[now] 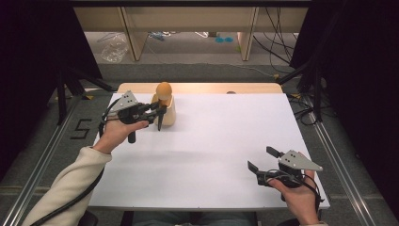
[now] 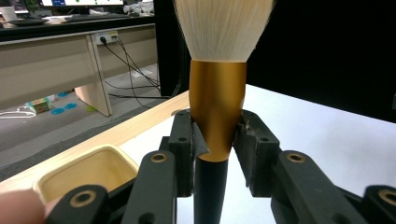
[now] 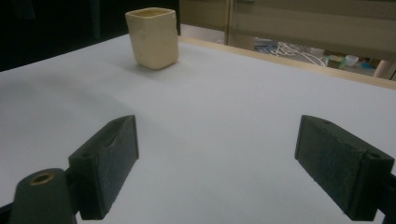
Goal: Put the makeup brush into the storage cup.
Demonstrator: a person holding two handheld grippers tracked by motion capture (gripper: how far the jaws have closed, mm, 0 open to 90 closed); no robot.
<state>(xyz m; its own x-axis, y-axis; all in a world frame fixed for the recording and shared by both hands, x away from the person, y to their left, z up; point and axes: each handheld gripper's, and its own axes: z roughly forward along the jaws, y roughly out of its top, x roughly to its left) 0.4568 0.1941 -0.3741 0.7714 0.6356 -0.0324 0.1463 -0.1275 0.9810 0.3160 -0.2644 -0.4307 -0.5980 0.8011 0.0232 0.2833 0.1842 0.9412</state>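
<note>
Bright tabletop, dark surroundings, soft shadows.

Even overhead light makes the white table [image 1: 211, 141] glow almost flat in the high view, while black curtains at both sides swallow detail. Faint, diffuse shadows lie under the left gripper [image 1: 157, 113] and beside the cream cup [image 3: 153, 38]. In the left gripper view the brush [image 2: 217, 98] shows a soft sheen on its gold collar, bristles slightly blurred; the nearest jaw parts are out of focus. The right gripper view looks dimmer and greyish.

My left black two-jaw gripper [image 1: 157, 114] sits far left, jaws clamped tight, cream-sleeved forearm [image 1: 70, 181] angling in from near left. My right black two-jaw gripper [image 1: 262, 160] rests near right, jaws spread wide, pointing far-left.
</note>
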